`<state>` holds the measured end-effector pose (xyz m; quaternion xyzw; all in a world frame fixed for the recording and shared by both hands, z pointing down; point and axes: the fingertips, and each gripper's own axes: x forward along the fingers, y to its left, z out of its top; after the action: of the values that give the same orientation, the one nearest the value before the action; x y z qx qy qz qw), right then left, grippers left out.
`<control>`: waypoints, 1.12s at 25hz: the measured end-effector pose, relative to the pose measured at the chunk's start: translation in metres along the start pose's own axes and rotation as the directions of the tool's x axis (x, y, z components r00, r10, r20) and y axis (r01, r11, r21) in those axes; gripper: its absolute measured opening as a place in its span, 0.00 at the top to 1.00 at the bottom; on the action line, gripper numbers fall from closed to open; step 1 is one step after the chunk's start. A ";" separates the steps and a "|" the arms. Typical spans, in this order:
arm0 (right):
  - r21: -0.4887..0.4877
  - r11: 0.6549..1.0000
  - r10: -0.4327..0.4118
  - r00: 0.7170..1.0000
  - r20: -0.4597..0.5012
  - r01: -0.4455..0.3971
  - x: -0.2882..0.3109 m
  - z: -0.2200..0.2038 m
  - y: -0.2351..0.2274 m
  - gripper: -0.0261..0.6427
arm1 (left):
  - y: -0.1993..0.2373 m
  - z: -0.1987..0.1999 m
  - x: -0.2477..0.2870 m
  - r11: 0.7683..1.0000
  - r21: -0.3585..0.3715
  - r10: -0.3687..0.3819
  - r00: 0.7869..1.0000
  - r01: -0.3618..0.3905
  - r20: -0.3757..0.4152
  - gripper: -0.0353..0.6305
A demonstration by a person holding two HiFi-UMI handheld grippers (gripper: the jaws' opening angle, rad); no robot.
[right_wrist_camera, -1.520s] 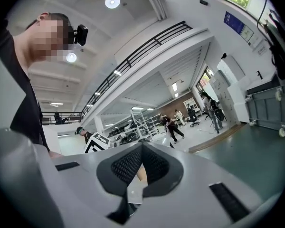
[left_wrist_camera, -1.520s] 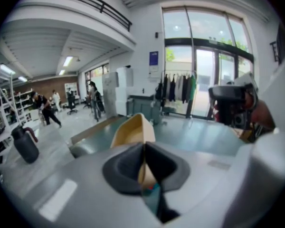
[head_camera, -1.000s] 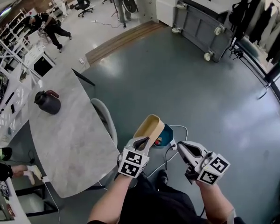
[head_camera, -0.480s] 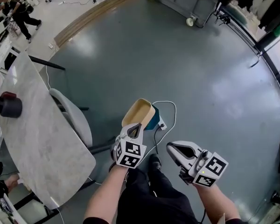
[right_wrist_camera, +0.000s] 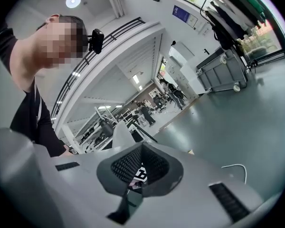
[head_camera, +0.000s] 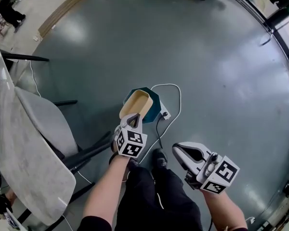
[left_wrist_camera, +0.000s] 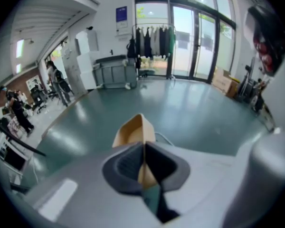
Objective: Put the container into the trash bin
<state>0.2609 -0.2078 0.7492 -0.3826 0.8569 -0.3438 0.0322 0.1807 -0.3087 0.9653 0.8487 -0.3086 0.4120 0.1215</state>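
L tongs (head_camera: 133,118) pinching tan oval container (head_camera: 135,104), over teal bin (head_camera: 154,110); R tongs (head_camera: 177,151) closed, empty

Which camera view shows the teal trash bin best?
The head view: the teal trash bin stands on the floor, partly covered by the tan container held in the left tool. The left gripper view shows at most a teal patch below its jaws; the right gripper view shows none.

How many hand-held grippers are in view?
2. The left hand-held gripper is shut on the container over the trash bin; the right hand-held gripper, lower right, is shut and empty.
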 end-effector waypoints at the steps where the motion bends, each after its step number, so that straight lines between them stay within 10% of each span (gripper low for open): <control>1: 0.007 1.000 -0.010 1.000 0.004 0.010 -0.001 -0.004 -0.006 0.97 | 0.000 -0.004 0.009 1.000 0.010 0.001 1.000 -0.001 -0.007 0.91; 11: 0.007 0.999 -0.040 0.999 0.014 0.040 0.013 -0.026 -0.031 0.97 | 0.020 -0.033 0.080 0.997 -0.078 -0.015 1.000 0.014 -0.020 0.90; 15: -0.006 1.000 -0.028 1.000 0.013 0.028 0.020 -0.018 -0.024 0.97 | 0.008 -0.032 0.076 0.982 -0.164 -0.098 0.995 0.097 0.007 0.68; 28: -0.090 0.996 0.030 0.999 0.021 -0.028 0.013 0.107 0.095 0.97 | 0.023 0.066 -0.120 0.938 -0.333 -0.025 0.979 0.092 0.201 0.72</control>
<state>0.2257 -0.2319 0.6121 -0.3751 0.8766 -0.3001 0.0296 0.1509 -0.3064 0.8301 0.8598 -0.3600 0.2640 0.2480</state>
